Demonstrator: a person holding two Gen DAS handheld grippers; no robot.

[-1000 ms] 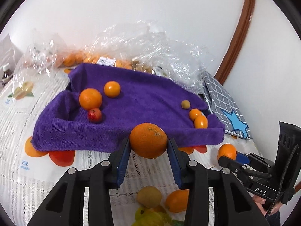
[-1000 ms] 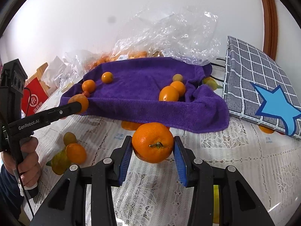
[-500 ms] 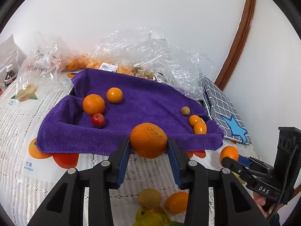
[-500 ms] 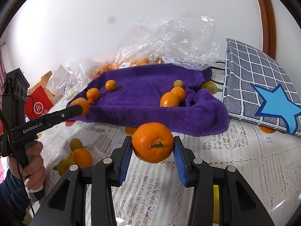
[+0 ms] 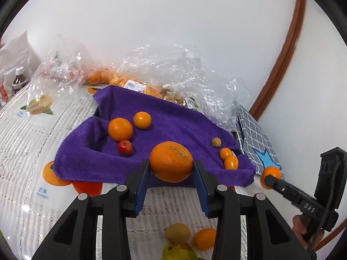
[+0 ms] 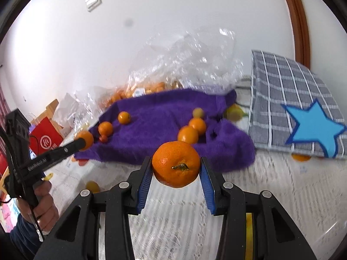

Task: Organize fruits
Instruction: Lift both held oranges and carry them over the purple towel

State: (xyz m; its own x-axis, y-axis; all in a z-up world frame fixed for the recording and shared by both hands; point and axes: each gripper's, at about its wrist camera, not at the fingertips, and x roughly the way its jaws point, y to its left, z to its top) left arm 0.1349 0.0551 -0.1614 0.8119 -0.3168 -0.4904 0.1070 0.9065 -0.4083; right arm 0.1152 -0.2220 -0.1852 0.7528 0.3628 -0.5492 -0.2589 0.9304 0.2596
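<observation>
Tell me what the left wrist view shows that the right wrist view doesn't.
Only the left wrist view shows a dark bottle at far left and loose fruit below its gripper. Only the right shows a wall switch and a red bag. Both show the purple towel holding small fruit, and an orange clamped in each gripper.
</observation>
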